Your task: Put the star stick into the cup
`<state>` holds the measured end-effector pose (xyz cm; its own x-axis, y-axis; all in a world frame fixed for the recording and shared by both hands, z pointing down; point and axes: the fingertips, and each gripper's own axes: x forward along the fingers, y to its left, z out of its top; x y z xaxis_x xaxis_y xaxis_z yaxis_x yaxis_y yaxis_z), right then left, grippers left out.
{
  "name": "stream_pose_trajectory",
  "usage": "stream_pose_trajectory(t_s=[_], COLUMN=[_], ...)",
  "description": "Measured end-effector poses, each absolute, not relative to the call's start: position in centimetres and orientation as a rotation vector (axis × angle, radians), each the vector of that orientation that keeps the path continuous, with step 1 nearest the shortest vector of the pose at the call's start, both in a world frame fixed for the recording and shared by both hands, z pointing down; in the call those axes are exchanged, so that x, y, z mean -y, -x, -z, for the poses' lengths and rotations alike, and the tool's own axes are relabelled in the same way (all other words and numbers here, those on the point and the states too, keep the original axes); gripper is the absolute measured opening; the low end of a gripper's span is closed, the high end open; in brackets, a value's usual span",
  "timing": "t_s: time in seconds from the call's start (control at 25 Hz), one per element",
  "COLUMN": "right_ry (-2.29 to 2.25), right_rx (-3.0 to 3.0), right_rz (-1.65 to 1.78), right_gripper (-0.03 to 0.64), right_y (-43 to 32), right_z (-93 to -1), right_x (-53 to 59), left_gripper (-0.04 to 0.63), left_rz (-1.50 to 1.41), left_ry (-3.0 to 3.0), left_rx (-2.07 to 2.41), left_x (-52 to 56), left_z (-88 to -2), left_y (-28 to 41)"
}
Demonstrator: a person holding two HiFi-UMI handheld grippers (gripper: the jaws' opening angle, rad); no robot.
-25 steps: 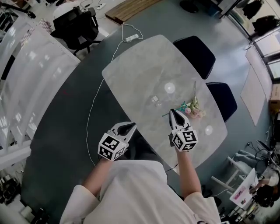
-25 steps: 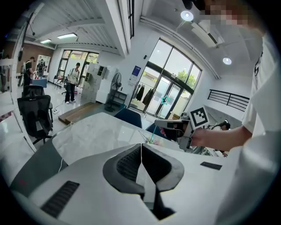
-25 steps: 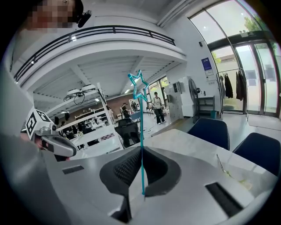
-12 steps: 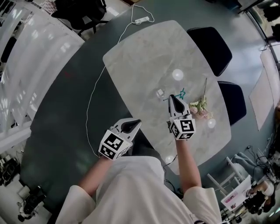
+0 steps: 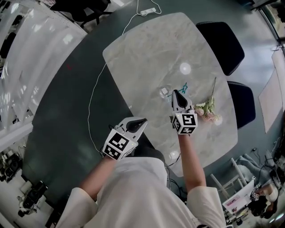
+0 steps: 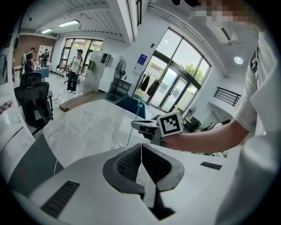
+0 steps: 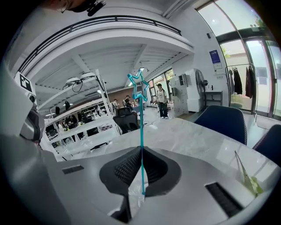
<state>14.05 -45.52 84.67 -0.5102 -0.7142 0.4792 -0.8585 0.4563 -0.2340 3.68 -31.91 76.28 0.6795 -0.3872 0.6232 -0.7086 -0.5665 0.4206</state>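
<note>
- Where the right gripper (image 7: 141,154) closes its dark, ribbed pads, they pinch the star stick (image 7: 141,127), a thin teal rod. It rises straight out of the jaws and ends in an open star outline, bent like wire.
- Seen from the head view, that gripper is above the table (image 5: 142,53), its white tapered nose pointing away from the person. The teal star shows just past the tip.
- A small clear cup (image 5: 164,92) stands on the tabletop just left of the gripper's tip. The stick is outside it, up in the jaws.
- The tabletop is a glossy slab, pale grey and veined like stone, shaped as a rounded rectangle. A few bright round glints lie on it.
- The left gripper (image 6: 141,149) has its jaws pressed together with nothing between them. Its black ridged pads meet in a single seam inside a smooth white moulded shell. It hangs off the table's near edge, over the dark floor (image 5: 62,129) and close to the person's torso.
- A flower sprig (image 5: 207,108) lies flat on the table to the right of the right gripper and apart from it. It has pale pink blooms on a long thin stem.
- Two dark blue padded chairs (image 5: 221,40) stand along the table's far right side.
- A thin white cable (image 5: 94,100) curves across the floor to a white power strip (image 5: 147,10).
</note>
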Motion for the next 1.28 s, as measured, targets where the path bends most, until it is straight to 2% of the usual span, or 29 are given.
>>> stream_pose_trajectory(t_s=[0.4, 0.64, 0.88, 1.28], right_ry=[-1.307, -1.297, -1.286, -1.294], right_rx=[2.316, 2.268, 2.259, 2.266], right_rz=[-0.719, -0.716, -0.718, -0.730], right_gripper=[0.021, 0.048, 0.081, 0.083], right_y=[-14.2, -14.2, -14.4, -15.0], right_z=[-89.8, -91.3, -90.7, -87.0], right_x=[46.0, 45.9, 44.9, 42.2], left_gripper=[0.023, 0.023, 0.023, 0.023], left_rz=[-0.636, -0.627, -0.632, -0.656], left_ry=[-2.180, -2.183, -2.170, -2.181], left_rx=[0.841, 0.838, 0.847, 0.856], left_x=[32.0, 32.0, 30.8, 28.2], left_z=[-77.9, -78.1, -77.6, -74.7], left_y=[-3.4, -3.6, -3.7, -3.7])
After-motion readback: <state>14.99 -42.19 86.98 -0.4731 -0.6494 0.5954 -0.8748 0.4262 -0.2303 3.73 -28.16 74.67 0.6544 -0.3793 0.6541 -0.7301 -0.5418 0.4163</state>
